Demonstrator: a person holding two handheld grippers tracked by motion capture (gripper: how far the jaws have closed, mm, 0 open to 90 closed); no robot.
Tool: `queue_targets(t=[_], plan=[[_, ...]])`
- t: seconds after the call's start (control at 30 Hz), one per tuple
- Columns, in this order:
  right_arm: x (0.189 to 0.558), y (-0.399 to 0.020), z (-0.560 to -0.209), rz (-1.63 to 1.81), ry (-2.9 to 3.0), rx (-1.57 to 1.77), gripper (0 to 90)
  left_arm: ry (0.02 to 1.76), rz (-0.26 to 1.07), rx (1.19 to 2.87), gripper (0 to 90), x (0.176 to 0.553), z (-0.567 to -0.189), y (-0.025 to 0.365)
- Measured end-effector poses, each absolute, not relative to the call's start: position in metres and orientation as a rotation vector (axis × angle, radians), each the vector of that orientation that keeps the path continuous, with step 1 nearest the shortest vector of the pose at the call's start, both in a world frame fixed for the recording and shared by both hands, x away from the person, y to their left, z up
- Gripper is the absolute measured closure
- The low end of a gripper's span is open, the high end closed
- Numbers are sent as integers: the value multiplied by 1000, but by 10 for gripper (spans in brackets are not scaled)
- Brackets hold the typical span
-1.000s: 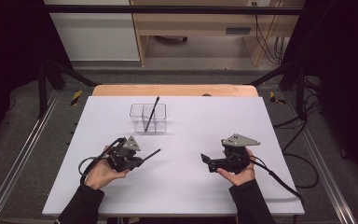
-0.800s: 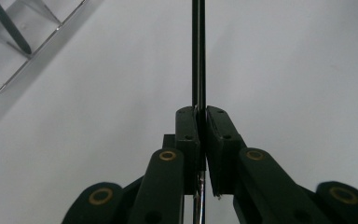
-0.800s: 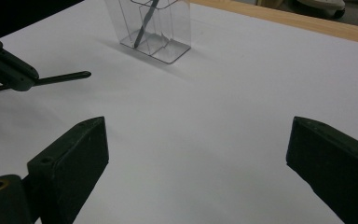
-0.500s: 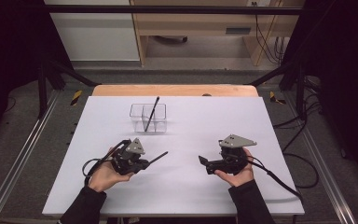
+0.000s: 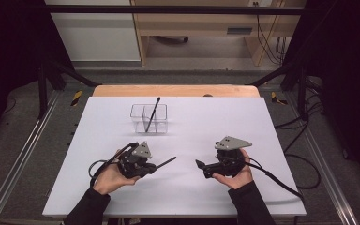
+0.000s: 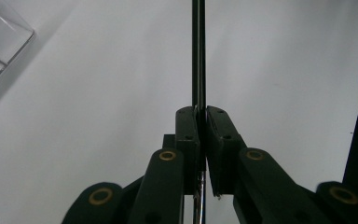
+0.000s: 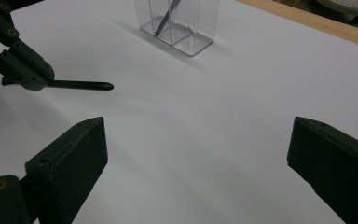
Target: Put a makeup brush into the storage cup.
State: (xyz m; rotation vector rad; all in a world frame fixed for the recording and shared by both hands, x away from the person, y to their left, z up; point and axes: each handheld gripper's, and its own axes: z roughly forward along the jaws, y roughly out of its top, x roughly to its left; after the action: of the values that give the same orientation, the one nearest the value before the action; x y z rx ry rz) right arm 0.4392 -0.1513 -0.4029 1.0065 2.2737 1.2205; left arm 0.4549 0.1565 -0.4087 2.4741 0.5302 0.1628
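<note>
White board covers the table (image 5: 272,140), and everything described is laid out on it from left to right. At the left, the left gripper (image 5: 155,165) is held in the person's left hand (image 5: 110,176), with a cable looped beside the wrist. Its jaws are pressed together on a thin black pen (image 5: 166,162), which is clamped near one end and sticks out past the jaw tips toward the middle of the table, raised off the white surface. In the left gripper view, the pen (image 6: 198,56) is seen running straight up between the two closed black pads. Farther back, near the centre of the table, a clear plastic holder (image 5: 149,119) with compartments is stood upright; a second dark pen (image 5: 152,114) is leaned inside it, though the exact compartment cannot be told for certain. At the right, the right gripper (image 5: 199,164) is cradled in the right hand (image 5: 236,174), with its grey three-cornered plate on top. Its jaws are spread wide apart and nothing is held between them. The two grippers are pointed toward each other, well apart.
</note>
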Motion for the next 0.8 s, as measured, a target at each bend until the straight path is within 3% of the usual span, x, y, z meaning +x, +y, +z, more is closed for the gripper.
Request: queue_targets(t=[0.8], plan=[[435,-118,-397,1005,2449,748,65,472,87,2482,834,469,-404,141]])
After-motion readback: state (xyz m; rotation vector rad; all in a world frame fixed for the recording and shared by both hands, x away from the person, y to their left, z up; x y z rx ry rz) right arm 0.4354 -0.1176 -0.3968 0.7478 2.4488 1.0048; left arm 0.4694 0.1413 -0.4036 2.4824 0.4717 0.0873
